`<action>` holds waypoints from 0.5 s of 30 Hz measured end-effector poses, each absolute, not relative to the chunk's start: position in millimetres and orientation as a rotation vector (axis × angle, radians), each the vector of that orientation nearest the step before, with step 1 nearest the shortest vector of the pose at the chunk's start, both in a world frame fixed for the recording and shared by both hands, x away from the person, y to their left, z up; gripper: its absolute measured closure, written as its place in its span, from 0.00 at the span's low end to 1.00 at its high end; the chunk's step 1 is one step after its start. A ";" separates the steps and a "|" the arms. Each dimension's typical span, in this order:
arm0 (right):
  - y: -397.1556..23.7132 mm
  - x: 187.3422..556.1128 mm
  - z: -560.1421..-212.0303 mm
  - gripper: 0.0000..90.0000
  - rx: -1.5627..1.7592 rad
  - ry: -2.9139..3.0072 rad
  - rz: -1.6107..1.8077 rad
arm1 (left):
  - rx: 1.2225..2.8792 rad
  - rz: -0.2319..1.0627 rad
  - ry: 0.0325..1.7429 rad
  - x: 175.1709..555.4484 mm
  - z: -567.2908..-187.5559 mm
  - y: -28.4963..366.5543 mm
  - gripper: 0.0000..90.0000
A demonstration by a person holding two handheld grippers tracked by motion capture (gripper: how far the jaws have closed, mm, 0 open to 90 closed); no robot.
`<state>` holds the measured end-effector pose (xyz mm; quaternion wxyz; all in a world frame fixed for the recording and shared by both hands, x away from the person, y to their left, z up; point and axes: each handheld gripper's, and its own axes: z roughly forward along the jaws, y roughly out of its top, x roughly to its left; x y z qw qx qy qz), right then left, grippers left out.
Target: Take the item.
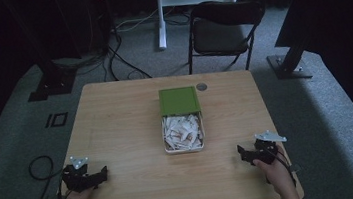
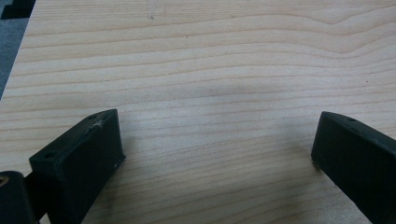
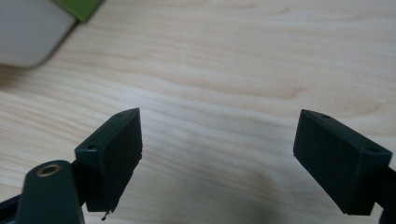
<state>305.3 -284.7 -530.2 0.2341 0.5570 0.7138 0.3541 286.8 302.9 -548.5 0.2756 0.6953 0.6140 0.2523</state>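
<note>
Wooden table (image 1: 118,136): left tongs (image 2: 215,154) spread wide, empty; right tongs (image 3: 217,158) spread wide, empty, over bare wood.

My table (image 1: 118,136) is pale wood with wavy brown grain lines, clearest in both gripper views. At its centre I see a white box (image 1: 184,149) of off-white scraps, its lid (image 1: 179,100) plain olive green at twelve o'clock of it. My left claw (image 1: 103,172) and right claw (image 1: 241,151) are matte black, each topped by a light grey plate. The floor (image 1: 326,102) reads grey-green; the chair (image 1: 224,28) at twelve o'clock is black.
</note>
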 end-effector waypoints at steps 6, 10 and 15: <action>-282.2 307.4 -520.7 0.16 1.514 1.959 0.991 | 1.869 0.678 1.650 286.8 -548.5 302.9 0.03; -278.5 309.2 -511.8 0.16 1.497 1.950 1.019 | 1.868 0.678 1.650 286.7 -548.5 302.9 0.03; -270.0 311.5 -498.2 0.16 1.451 1.953 1.053 | 1.868 0.678 1.650 286.7 -548.5 302.9 0.03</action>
